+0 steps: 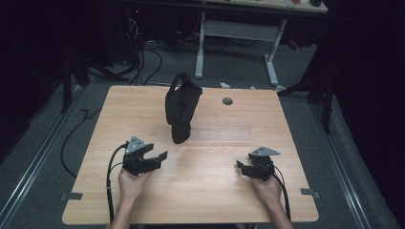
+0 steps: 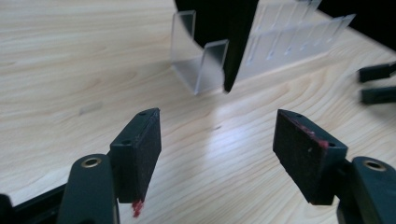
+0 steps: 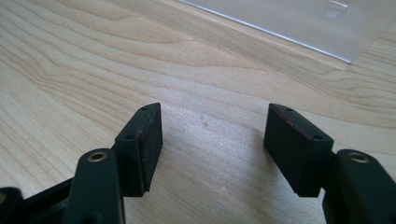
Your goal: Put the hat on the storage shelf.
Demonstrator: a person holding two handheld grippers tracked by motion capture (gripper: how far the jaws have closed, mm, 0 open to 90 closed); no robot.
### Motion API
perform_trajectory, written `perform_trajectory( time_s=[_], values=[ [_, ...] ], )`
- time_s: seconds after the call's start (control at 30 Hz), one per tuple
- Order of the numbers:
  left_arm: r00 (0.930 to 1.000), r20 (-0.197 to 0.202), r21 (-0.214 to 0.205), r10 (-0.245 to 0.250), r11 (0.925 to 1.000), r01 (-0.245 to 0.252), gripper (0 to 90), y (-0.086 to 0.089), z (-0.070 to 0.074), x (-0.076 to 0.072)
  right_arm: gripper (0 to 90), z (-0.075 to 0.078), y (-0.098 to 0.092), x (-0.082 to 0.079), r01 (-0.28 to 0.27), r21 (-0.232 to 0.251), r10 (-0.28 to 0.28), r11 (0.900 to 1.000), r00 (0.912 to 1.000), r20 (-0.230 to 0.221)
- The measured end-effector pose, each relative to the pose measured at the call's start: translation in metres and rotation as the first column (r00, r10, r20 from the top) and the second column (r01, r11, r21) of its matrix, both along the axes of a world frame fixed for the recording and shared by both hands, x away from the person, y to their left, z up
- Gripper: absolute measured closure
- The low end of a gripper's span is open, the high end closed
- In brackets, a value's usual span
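Note:
A black soft bag-like object (image 1: 181, 110) stands upright at the table's middle; its lower edge (image 2: 233, 42) rests by a clear plastic slotted stand (image 2: 205, 65) that runs to the right across the wood (image 1: 222, 133). My left gripper (image 1: 161, 160) rests on the table at the front left, open and holding nothing (image 2: 217, 126), aimed at the stand. At the front right my right gripper (image 1: 240, 167) sits open and holding nothing (image 3: 215, 121); a clear plate edge (image 3: 299, 18) lies ahead of it. The right gripper's jaws (image 2: 375, 83) show at the far right of the left gripper view.
The wooden table (image 1: 200, 191) has a grey round grommet (image 1: 227, 101) at the back right and tape tabs (image 1: 71, 196) at its front corners. Behind it stand a desk with white legs (image 1: 272, 52) and floor cables (image 1: 143, 62).

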State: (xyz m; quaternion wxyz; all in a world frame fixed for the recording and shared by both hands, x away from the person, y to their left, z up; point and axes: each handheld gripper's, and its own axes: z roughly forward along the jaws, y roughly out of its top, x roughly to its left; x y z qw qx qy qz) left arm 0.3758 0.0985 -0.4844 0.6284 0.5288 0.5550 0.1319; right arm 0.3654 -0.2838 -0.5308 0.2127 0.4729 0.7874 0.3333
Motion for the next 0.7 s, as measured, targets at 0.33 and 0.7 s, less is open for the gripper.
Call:
perform_trajectory(
  time_s=[0.33, 0.7],
  values=[
    [0.9962, -0.056, 0.165, 0.067, 0.9846, -0.057, 33.1, 0.000, -0.049, 0.005, 37.5, 0.000, 0.000, 0.000, 0.001, 0.000, -0.001, 1.0000, 1.0000, 0.000],
    [0.9928, -0.066, 0.224, 0.100, 0.9711, -0.083, 29.4, 0.000, -0.062, 0.006, 37.4, 0.000, 0.000, 0.000, 0.000, -0.001, 0.000, 1.0000, 1.0000, 0.001]
  ],
)
